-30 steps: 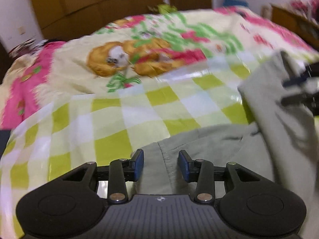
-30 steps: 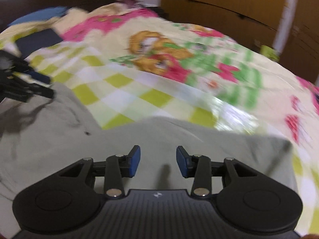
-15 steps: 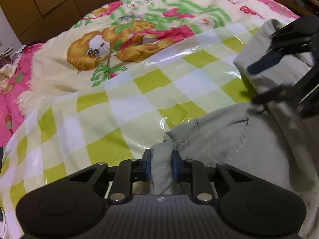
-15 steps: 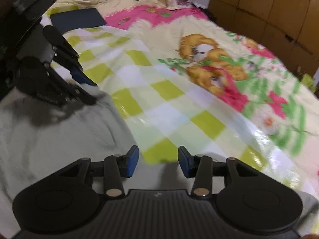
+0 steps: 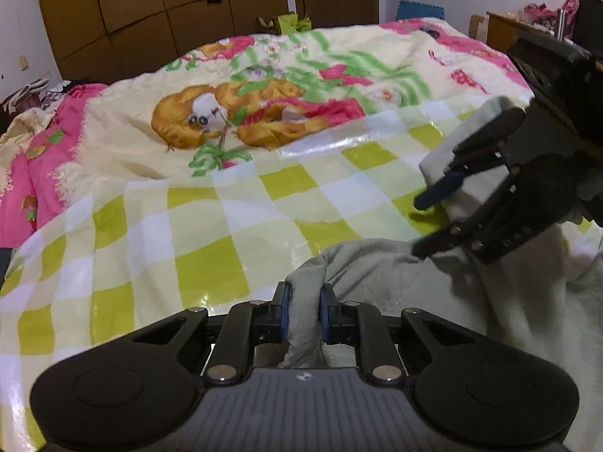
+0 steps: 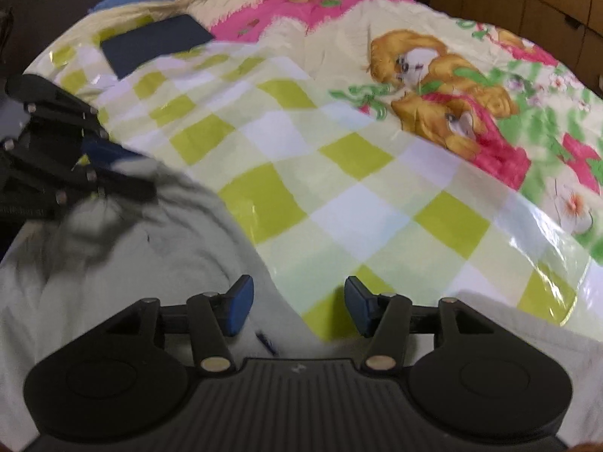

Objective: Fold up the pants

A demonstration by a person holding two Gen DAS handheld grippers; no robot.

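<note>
Pale grey-green pants [image 5: 433, 282] lie on the bed at the near right of the left wrist view. My left gripper [image 5: 304, 310] is shut on a bunched edge of the pants. In the right wrist view the pants [image 6: 124, 260] fill the lower left. My right gripper [image 6: 299, 310] is open, its jaws wide apart over the pants' edge and the checked sheet, holding nothing. The right gripper also shows in the left wrist view [image 5: 433, 222], open beside a raised fold of the pants. The left gripper shows blurred in the right wrist view [image 6: 109, 173].
The bed is covered by a checked yellow-green sheet [image 5: 196, 226] with a cartoon dog print [image 5: 211, 116]. A dark flat pad [image 6: 154, 45] lies at the bed's far corner. Wooden wardrobes [image 5: 150, 7] stand behind; a wooden table [image 5: 505, 30] is at the right.
My left gripper has closed on the pants' edge and lifted it slightly. My right gripper has stayed open and shifted toward the left gripper.
</note>
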